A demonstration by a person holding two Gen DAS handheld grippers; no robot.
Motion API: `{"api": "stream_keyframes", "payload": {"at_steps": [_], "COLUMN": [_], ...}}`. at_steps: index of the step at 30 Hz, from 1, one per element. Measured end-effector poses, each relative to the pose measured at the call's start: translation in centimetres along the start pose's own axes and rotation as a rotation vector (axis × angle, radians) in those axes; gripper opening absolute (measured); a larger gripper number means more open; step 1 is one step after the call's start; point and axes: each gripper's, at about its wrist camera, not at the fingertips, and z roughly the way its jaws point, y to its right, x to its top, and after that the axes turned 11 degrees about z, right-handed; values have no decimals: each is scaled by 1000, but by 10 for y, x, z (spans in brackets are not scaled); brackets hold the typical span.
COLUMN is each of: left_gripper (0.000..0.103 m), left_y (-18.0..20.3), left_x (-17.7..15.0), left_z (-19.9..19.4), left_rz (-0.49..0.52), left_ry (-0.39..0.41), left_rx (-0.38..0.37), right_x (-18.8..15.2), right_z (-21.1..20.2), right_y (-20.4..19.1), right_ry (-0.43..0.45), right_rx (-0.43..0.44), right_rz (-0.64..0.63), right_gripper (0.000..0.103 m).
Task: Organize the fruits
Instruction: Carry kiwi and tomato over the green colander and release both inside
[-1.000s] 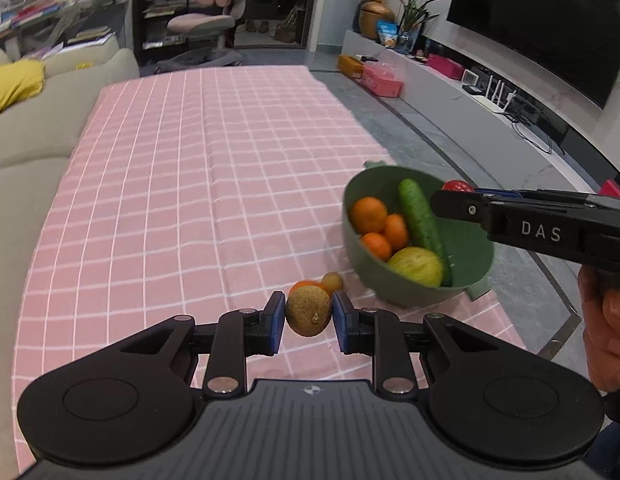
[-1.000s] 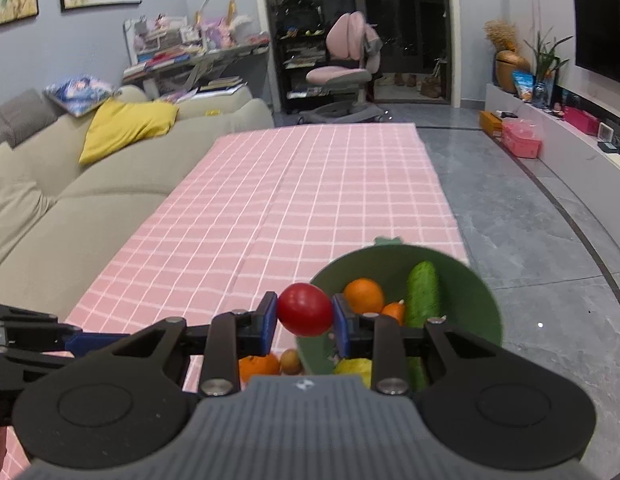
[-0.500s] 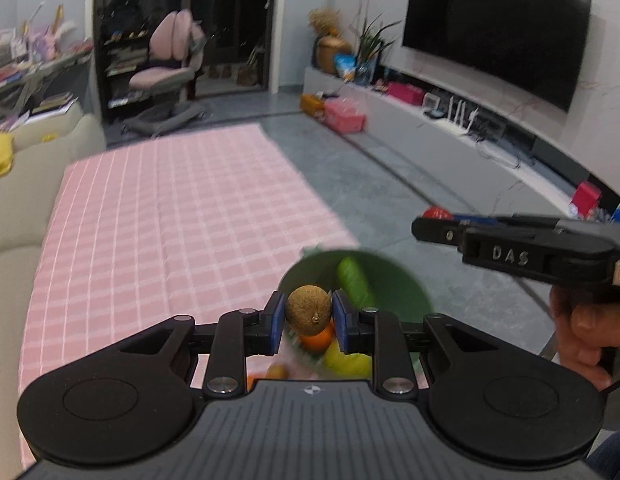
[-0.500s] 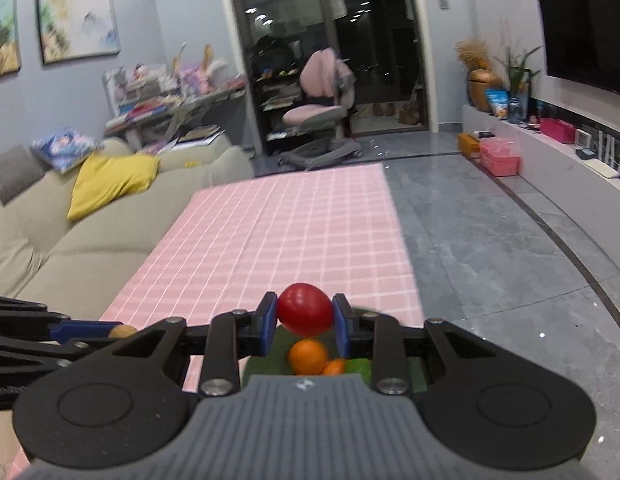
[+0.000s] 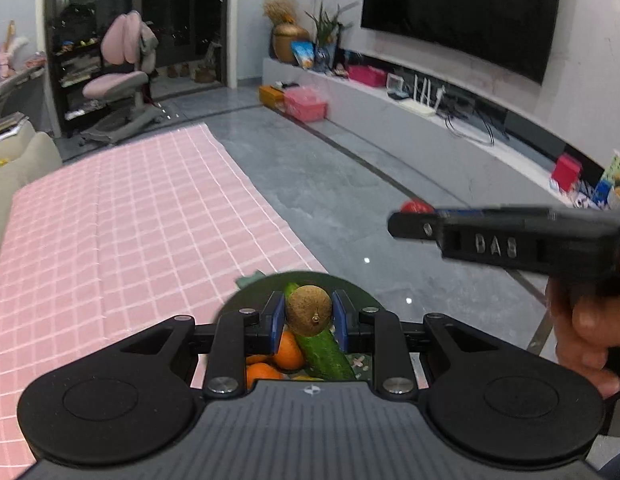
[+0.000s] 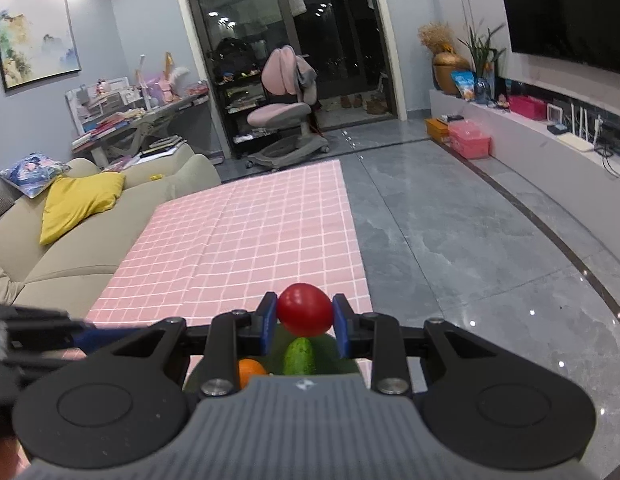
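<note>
Two grippers are in view, each carrying one fruit. The left gripper (image 5: 309,316) has its jaws clamped on one brown kiwi (image 5: 309,310), held above the green bowl (image 5: 246,294). The right gripper (image 6: 305,320) has its jaws clamped on one red tomato (image 6: 305,309), also above the bowl.

Countable bowl contents in the left wrist view: one cucumber (image 5: 326,350) and two oranges, the upper orange (image 5: 288,348) and the lower orange (image 5: 262,374). A yellowish item at the bottom edge is too hidden to identify. The right wrist view shows one cucumber and one orange only; the gripper body covers the rest.

The cucumber's long axis runs diagonally in the left wrist view, from its far end behind the kiwi toward the camera and to the right. It lies touching the upper orange on its left side.

The kiwi's stem nub faces the camera. The tomato's long axis lies across the pads.

The bowl sits at the right edge of the pink checked cloth (image 5: 130,220).
</note>
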Motion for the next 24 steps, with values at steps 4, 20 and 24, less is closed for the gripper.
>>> {"api": "stream_keyframes", "payload": {"at_steps": [4,20,24], "left_gripper": [29,29,29], "left_y": [18,31,29], "left_x": [-12,-41,-43], "left_z": [31,102,107], "left_rz": [-19,-211,-221], "left_ry": [-44,-147,-163], "left_rx": [-42,-88,-86], "right_x": [6,-16,-17], "right_z": [21,114,127], "right_y": [10,13,19], "right_ry": [-82,-409,-432], "right_rx": [20,86,69], "right_rz": [13,-195,-206], "right_gripper": [26,26,27]}}
